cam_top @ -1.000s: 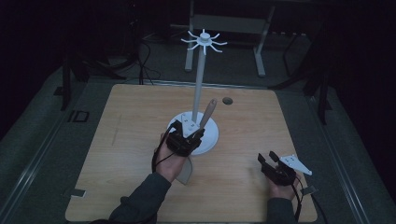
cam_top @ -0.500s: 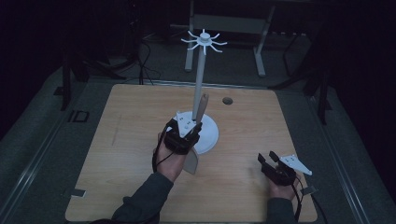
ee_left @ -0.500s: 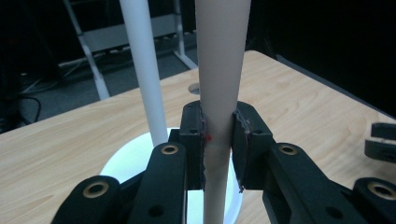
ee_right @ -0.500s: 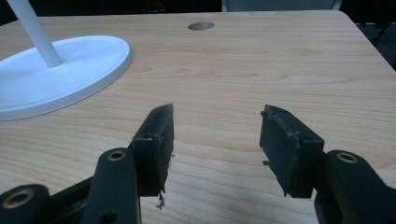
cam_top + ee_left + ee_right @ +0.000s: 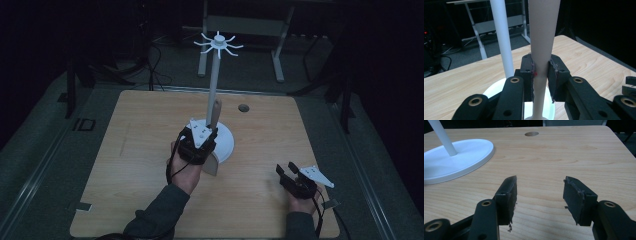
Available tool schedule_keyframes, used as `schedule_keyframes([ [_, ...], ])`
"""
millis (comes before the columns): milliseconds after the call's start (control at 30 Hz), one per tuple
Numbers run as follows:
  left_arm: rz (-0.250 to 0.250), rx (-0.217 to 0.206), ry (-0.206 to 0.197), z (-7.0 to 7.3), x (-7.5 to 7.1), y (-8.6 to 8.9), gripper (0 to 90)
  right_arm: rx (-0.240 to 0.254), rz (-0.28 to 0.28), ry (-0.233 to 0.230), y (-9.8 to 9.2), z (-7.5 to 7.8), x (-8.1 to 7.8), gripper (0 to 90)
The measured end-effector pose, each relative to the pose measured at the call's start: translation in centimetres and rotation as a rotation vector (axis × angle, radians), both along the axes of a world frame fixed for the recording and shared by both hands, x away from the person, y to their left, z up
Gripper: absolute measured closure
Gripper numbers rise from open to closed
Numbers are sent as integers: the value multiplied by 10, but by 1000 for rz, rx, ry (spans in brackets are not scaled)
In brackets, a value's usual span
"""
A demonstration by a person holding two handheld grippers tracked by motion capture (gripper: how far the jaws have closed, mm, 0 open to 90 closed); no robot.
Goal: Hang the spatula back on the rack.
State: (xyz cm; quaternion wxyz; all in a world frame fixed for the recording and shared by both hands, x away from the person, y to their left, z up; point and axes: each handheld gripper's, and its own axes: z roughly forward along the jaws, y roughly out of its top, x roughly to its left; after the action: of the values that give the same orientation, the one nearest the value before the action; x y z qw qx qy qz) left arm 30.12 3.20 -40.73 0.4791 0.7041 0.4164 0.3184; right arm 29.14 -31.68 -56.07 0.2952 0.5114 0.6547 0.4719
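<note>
Two tongs, left tongs (image 5: 541, 75) clamped on upright wooden spatula (image 5: 541, 37) beside white stand (image 5: 215, 90), right tongs (image 5: 540, 195) gaping, empty

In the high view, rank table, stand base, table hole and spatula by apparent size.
1. Table, by far the largest.
2. Stand base.
3. Spatula, partly hidden by the left claw, so its rank against the base is uncertain.
4. Table hole, smallest.
</note>
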Motion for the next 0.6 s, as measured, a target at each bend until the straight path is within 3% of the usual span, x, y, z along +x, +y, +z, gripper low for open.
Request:
schedule_keyframes([
  [300,16,-21,-11,5,1,1,760,-1,0,1,0,0,0,443],
  [600,30,12,-22,11,3,-1,760,-1,0,2,0,0,0,443],
])
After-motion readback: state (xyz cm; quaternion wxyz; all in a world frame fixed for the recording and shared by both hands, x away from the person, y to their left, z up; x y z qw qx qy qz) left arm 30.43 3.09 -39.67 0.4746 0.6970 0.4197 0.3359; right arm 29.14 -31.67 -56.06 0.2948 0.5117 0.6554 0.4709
